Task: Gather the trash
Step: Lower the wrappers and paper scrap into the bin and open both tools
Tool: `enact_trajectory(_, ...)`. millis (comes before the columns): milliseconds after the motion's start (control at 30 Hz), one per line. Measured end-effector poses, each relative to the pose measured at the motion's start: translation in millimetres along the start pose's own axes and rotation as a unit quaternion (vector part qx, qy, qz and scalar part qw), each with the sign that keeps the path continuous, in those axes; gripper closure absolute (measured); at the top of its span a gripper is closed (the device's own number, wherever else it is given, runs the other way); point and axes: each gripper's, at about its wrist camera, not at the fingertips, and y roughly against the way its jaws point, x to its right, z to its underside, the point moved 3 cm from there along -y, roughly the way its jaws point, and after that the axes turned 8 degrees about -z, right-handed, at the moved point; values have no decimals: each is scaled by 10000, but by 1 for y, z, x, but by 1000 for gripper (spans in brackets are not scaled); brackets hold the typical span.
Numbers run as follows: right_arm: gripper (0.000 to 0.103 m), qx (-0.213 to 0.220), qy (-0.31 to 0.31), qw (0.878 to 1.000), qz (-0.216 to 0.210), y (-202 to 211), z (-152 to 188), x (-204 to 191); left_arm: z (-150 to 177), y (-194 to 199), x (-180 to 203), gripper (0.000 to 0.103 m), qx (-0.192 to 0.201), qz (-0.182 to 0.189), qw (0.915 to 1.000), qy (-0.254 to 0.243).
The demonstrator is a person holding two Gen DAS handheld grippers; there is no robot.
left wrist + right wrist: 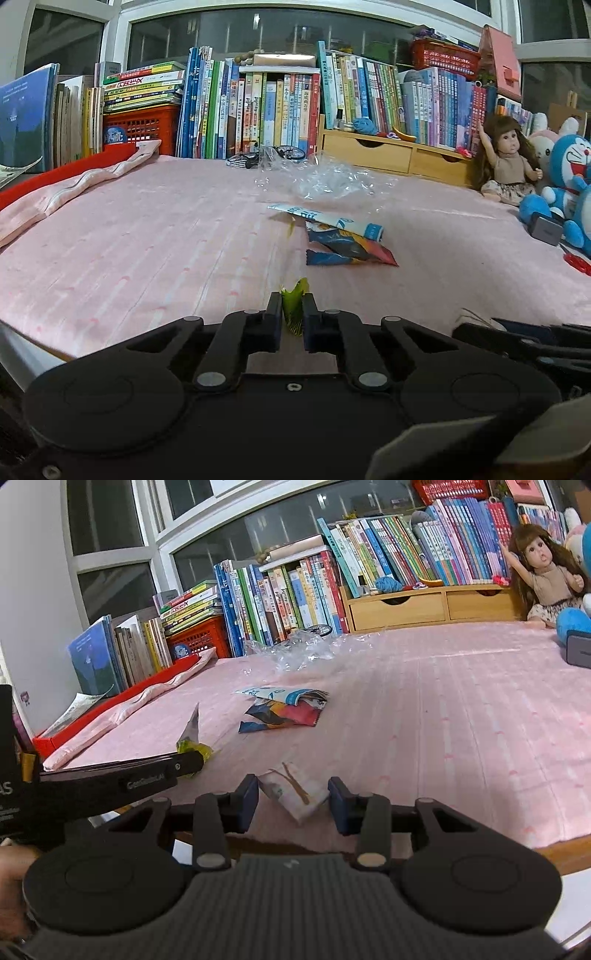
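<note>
My left gripper [292, 300] is shut on a crumpled green-and-yellow wrapper [293, 314] just above the pink bedsheet [147, 240]. Seen from the side in the right wrist view, the left gripper [192, 761] pinches that wrapper [192, 738], whose silvery tip sticks up. My right gripper [291, 788] is beside it at the bed's near edge. Its blue pads close on both sides of a folded white packet [295, 794] with a brown mark. Farther out lie a white-blue wrapper over a colourful one [347, 243] [284, 709], and crumpled clear plastic [325, 181] [295, 650].
A red tray holding a pink cushion [74, 184] lies along the left. Rows of books [258, 107] and a wooden drawer box [391, 155] line the back. A doll [509, 158], a blue plush [565, 184] and a grey box [546, 230] sit at the right.
</note>
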Motion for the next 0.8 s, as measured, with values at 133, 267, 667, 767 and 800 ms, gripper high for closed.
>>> enact_trajectory(133,57,48,27,10000,37,4,-1,-2,2,13,-3,93,3,53,10000,8)
enact_trajectory(267,57,78,57,9999,52,13,2,-6,4,29,-8,93,-9,122,9999,106)
enact_trajectory(667,57,-92,-23,9999,102,56,36,-24,33,83,-21,93,-300,340,9989,131)
enact_trajectory(767,57,-271,-53,9995,139,65,52,-29,46,88,-23,93,-539,399,9977,37)
enact_trajectory(800,57,-344,-57,9993,144,66,57,-31,51,90,-23,93,-601,414,9973,7)
